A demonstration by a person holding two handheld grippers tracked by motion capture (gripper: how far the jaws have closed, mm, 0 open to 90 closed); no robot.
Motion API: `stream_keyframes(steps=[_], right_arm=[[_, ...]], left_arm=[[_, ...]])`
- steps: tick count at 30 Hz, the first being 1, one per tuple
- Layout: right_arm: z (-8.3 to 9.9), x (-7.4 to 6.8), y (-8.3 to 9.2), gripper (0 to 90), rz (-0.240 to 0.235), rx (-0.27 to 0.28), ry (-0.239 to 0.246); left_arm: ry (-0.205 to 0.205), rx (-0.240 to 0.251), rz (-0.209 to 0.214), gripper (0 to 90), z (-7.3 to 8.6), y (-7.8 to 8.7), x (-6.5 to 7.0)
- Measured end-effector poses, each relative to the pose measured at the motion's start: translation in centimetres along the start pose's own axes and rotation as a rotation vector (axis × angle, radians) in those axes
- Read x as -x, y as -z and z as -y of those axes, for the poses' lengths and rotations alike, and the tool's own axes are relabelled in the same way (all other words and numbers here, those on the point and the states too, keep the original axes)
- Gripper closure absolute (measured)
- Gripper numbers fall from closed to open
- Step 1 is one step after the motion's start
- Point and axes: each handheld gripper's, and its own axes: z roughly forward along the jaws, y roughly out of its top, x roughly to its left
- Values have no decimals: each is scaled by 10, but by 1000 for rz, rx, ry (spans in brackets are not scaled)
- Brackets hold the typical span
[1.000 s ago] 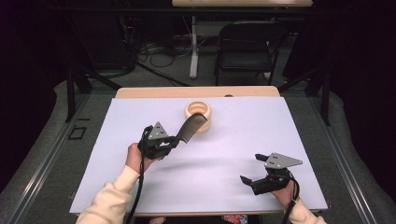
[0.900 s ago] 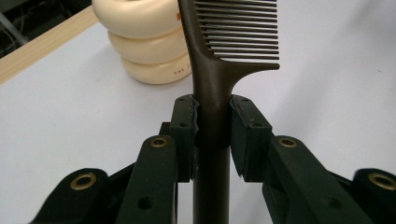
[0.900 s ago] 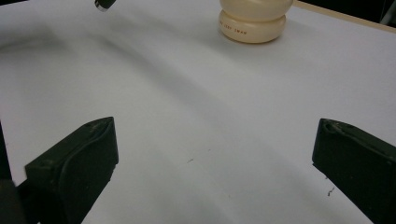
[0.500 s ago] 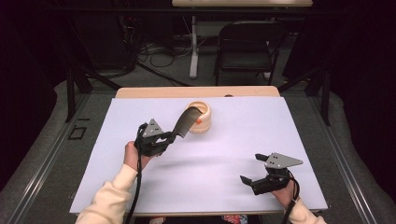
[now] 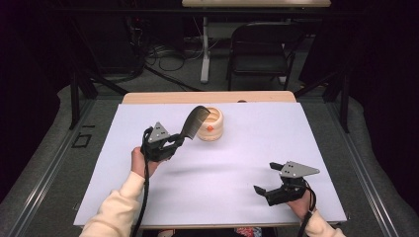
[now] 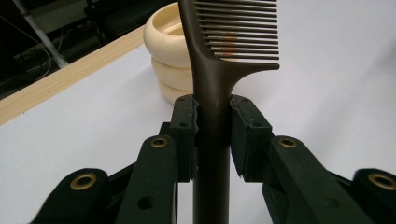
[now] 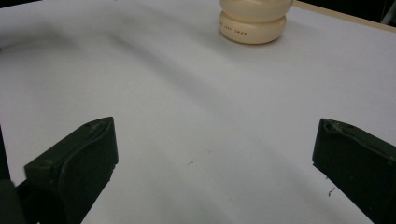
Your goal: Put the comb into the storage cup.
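A dark brown comb is held by its handle in my left gripper, which is shut on it above the white table sheet. The comb's toothed head rises toward the left rim of a cream ribbed container at the table's back middle. In the left gripper view the pads press both sides of the comb handle, with the container just behind it. My right gripper rests near the front right, open, nothing between its jaws. The right gripper faces the container far ahead.
A white sheet covers the table, with a wooden edge strip along the back. A black chair and cables stand on the floor beyond. The container bears a small orange mark.
My left gripper has lifted a little and drifted left with the comb, whose head now stands higher beside the container's rim. The right gripper has not moved.
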Motion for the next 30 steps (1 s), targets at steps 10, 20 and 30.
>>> stream_keyframes(steps=[10,20,30], right_arm=[[0,-1,0,0,3,0,-1],[0,0,0,0,8,-4,-3],[0,0,0,0,11,-2,-4]], left_arm=[[12,23,-7,727,-2,-8,-2],[8,24,-10,727,-5,-14,-3],[14,52,-17,727,-12,-15,-5]])
